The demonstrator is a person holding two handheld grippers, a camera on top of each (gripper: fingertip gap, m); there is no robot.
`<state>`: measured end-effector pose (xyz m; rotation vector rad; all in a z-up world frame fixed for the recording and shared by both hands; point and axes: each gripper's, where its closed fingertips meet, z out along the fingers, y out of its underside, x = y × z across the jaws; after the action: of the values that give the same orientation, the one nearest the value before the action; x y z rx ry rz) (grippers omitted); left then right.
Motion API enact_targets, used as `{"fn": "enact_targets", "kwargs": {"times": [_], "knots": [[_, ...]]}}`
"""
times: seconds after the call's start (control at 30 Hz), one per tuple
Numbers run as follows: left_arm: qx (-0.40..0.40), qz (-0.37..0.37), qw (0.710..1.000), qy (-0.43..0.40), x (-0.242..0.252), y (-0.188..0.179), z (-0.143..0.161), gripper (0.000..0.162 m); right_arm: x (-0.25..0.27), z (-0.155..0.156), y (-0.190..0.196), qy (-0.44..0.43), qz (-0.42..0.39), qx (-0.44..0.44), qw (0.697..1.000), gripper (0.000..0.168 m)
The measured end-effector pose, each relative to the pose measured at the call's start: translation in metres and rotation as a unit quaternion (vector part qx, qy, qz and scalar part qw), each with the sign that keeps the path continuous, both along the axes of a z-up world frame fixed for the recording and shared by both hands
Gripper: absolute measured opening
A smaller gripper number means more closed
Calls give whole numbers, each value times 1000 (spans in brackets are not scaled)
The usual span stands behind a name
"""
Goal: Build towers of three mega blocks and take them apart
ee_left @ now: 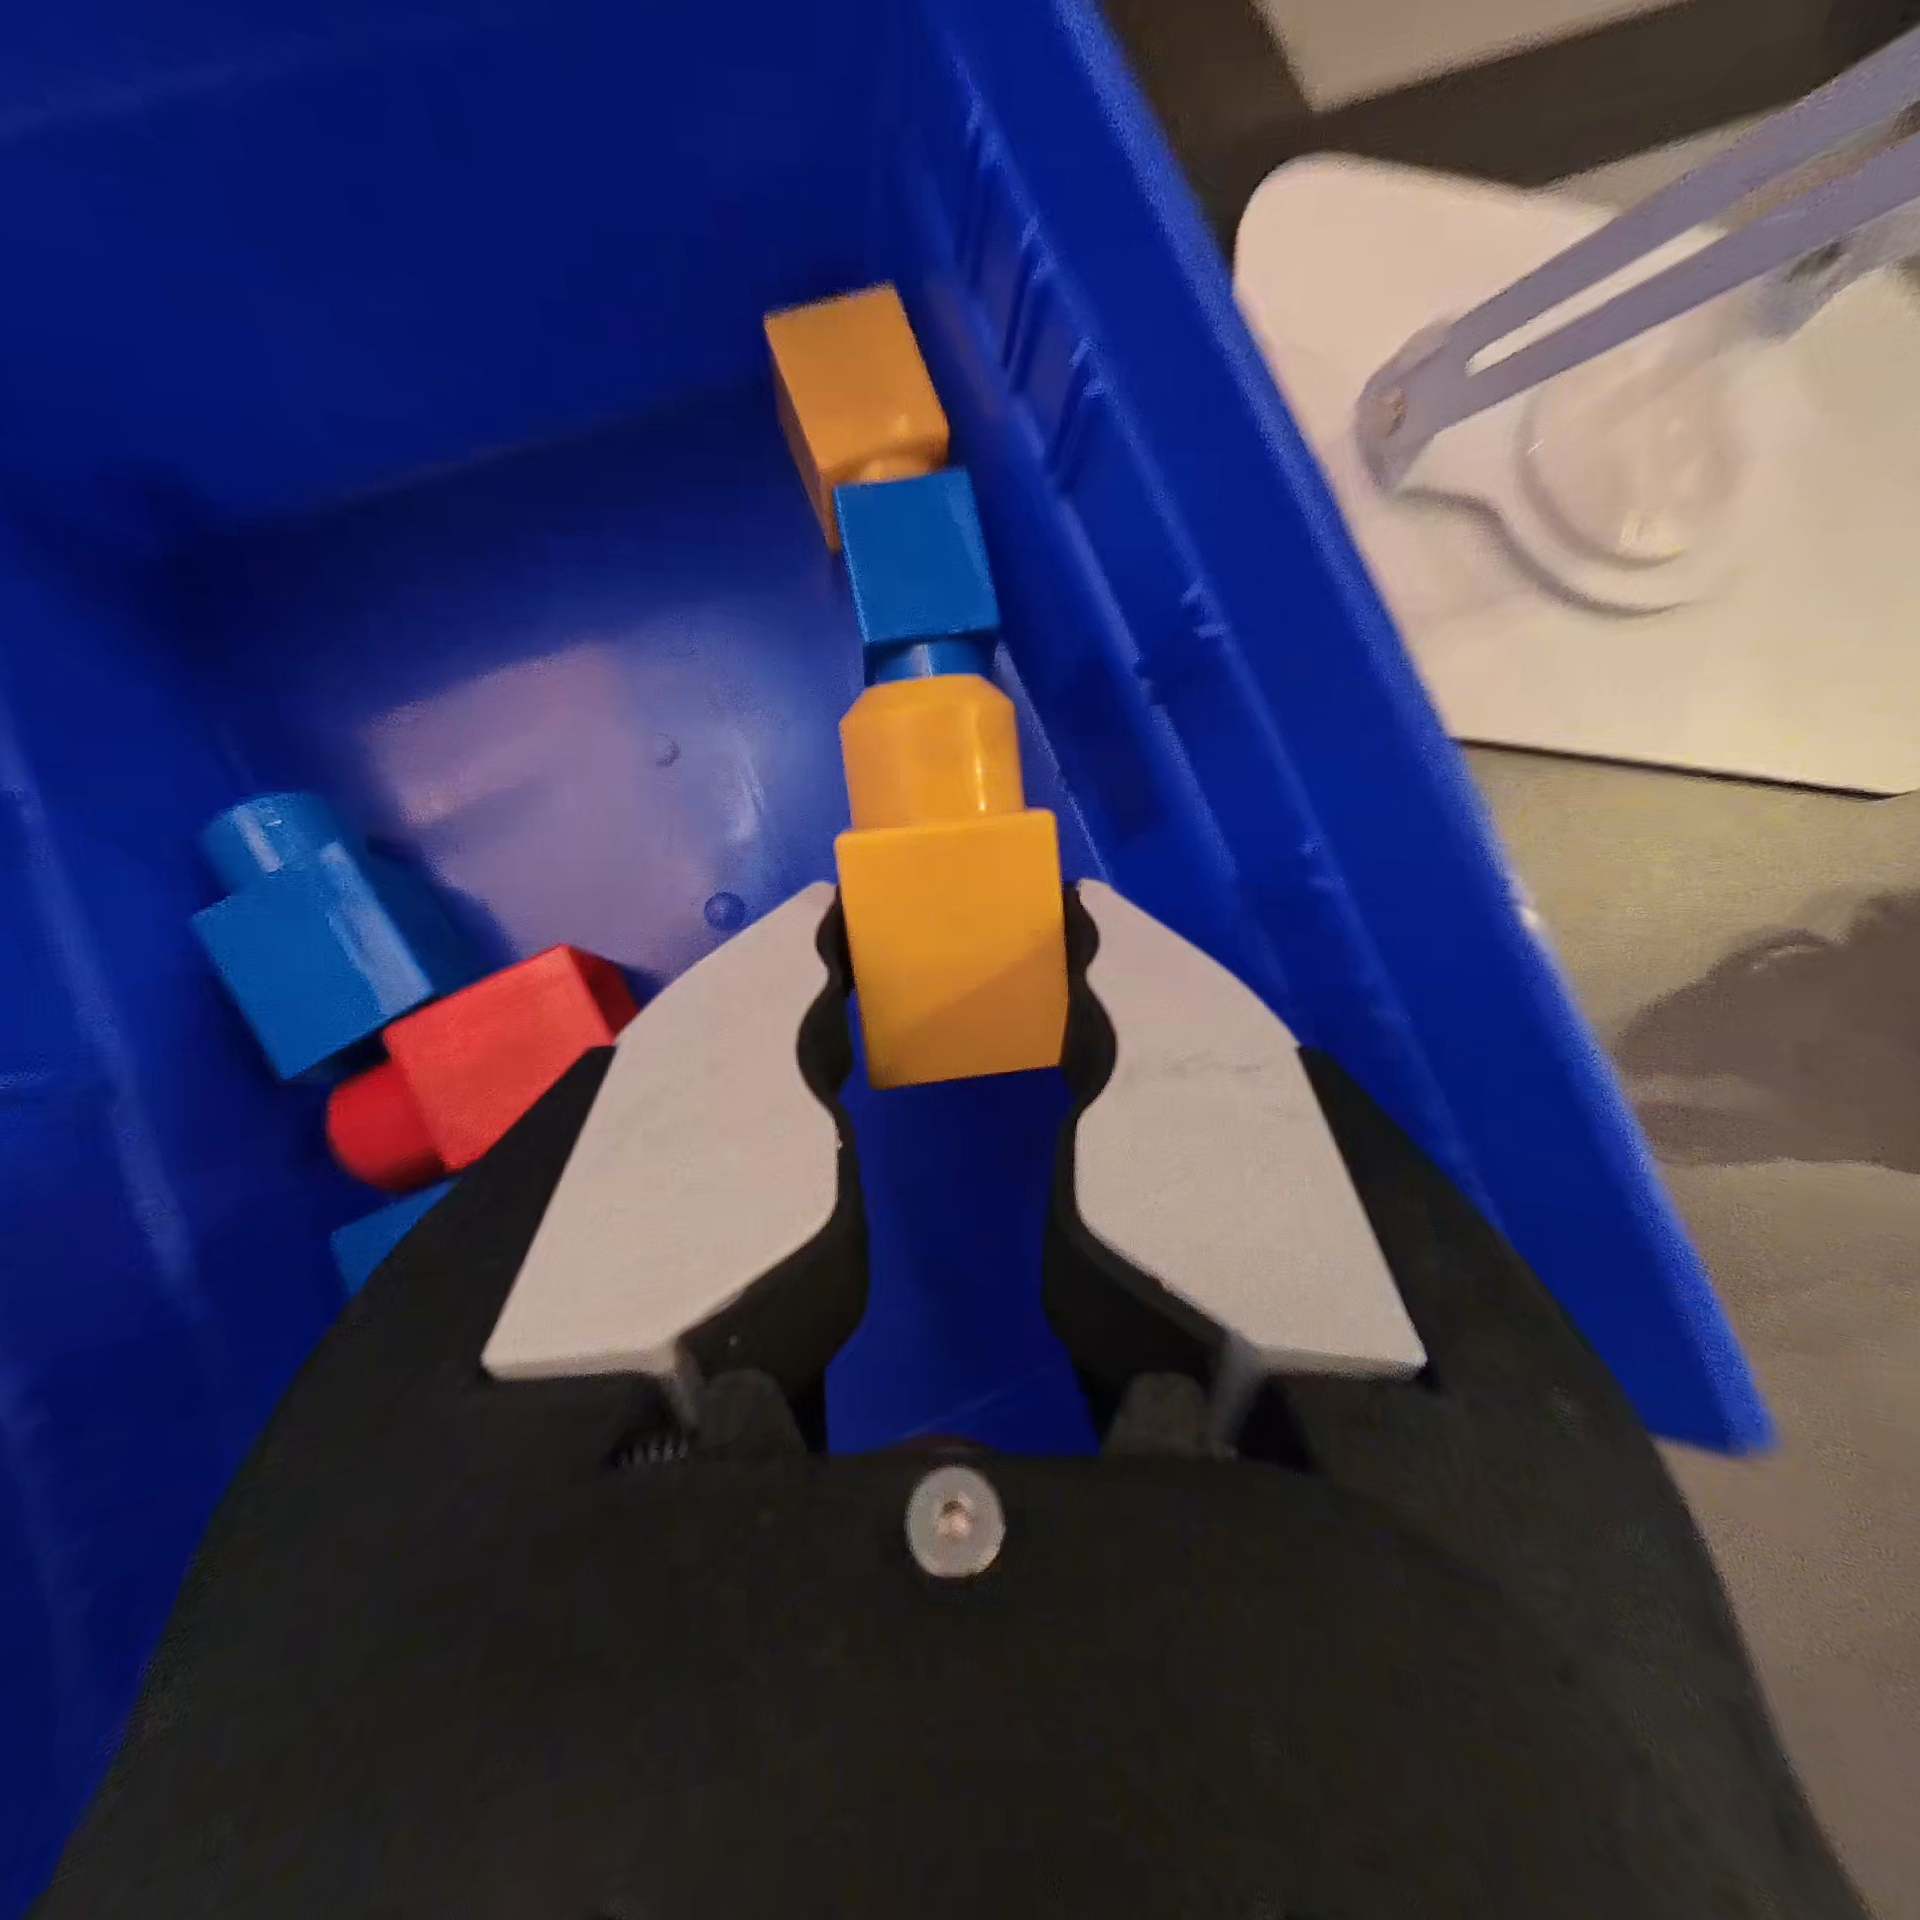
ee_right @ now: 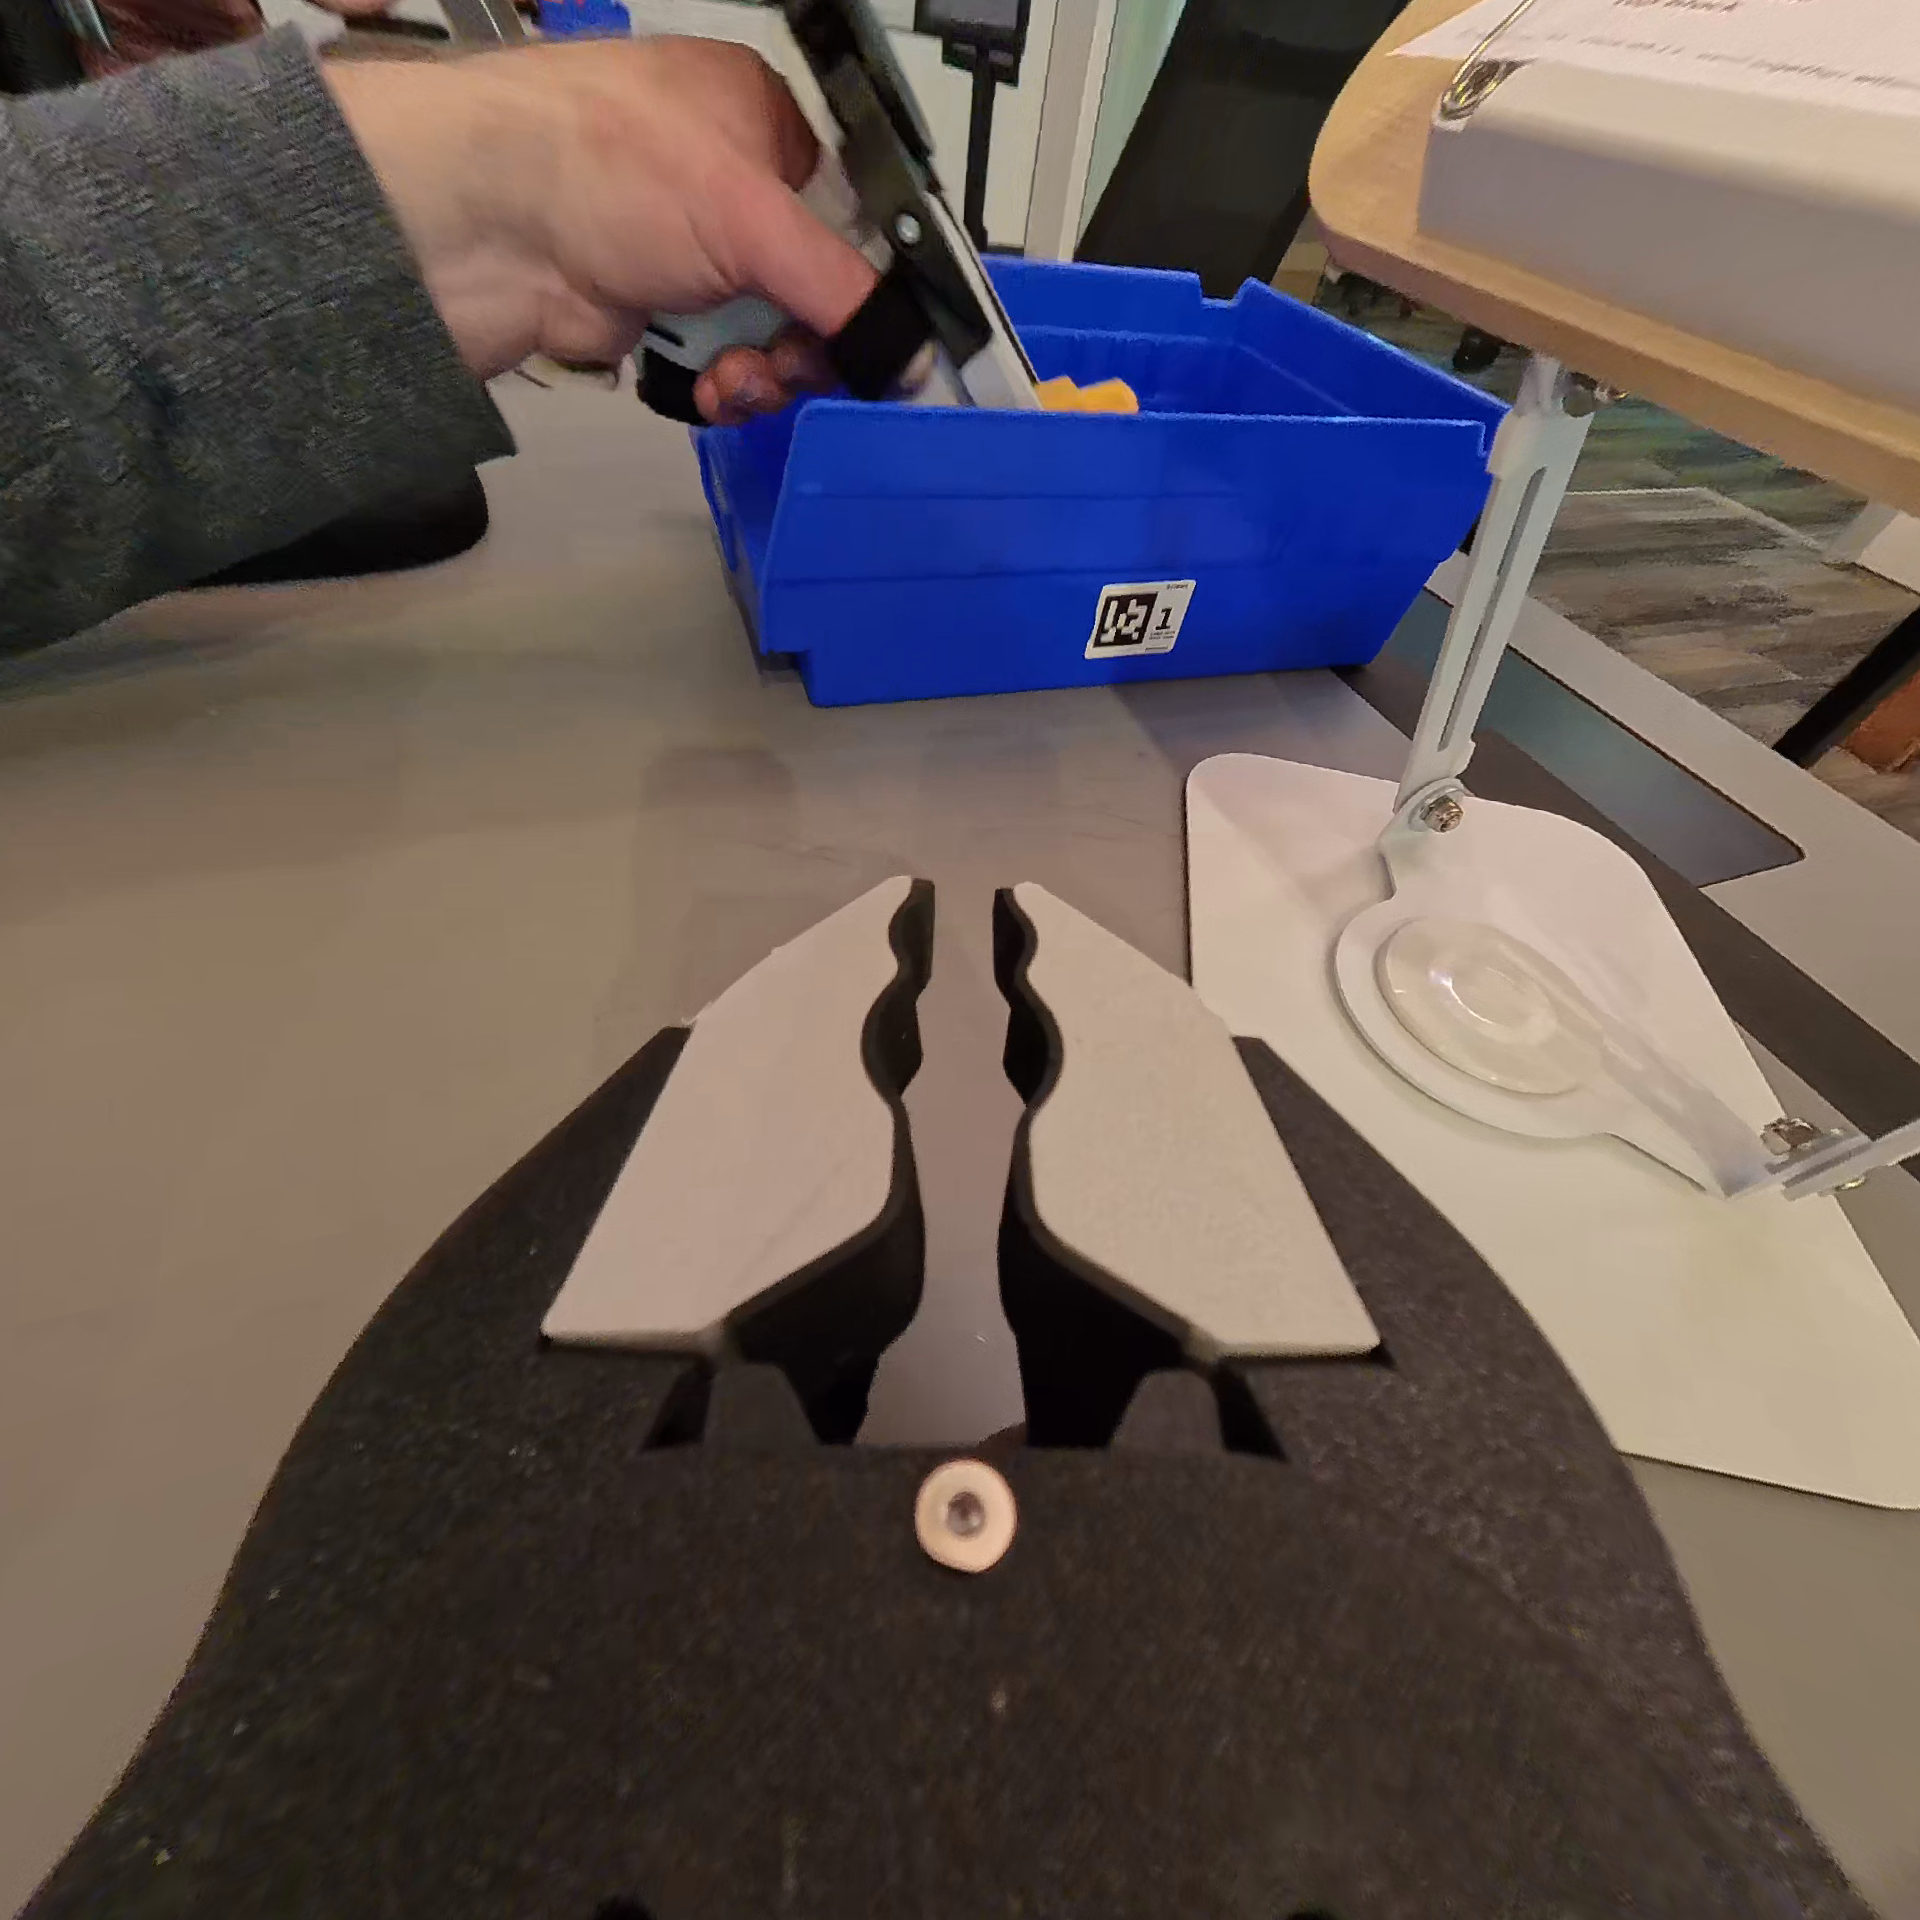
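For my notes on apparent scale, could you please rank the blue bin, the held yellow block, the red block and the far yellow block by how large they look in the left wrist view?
1. Blue bin, by far the largest.
2. Held yellow block, though it is also nearest the camera.
3. Red block and far yellow block look alike; distance differs, so I would not rank them.

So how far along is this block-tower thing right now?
No finished tower shows. The left gripper grips an orange block inside the blue bin; other blocks, like a red one, lie loose there. The right gripper hovers empty over the table. Stacking remains.
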<state>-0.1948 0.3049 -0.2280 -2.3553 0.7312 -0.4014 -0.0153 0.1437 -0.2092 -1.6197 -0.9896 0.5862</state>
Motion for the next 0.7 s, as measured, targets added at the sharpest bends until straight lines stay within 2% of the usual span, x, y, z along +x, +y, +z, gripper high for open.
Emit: {"fn": "enact_targets", "kwargs": {"times": [0.03,0.1,0.2,0.27,0.33,0.43,0.53,0.7], "knots": [[14,6,1000,-20,-3,-6,11,38,0,3,0,10,3,-1,1000,12],[73,-31,992,-99,6,-22,45,37,-2,9,-2,39,20,-7,999,18],[139,-98,965,-200,27,-58,90,37,-10,21,-8,91,58,-23,994,28],[162,-144,945,-245,44,-84,106,37,-16,34,-15,135,92,-35,986,32],[155,-184,927,-289,64,-105,112,37,-20,52,-20,181,118,-39,976,35],[168,-260,881,-359,99,-139,120,37,-24,79,-24,246,152,-34,957,41],[165,-308,848,-399,131,-163,117,37,-27,94,-24,276,171,-37,945,47],[157,-366,821,-408,169,-186,107,37,-30,98,-23,288,187,-43,938,49]]}}
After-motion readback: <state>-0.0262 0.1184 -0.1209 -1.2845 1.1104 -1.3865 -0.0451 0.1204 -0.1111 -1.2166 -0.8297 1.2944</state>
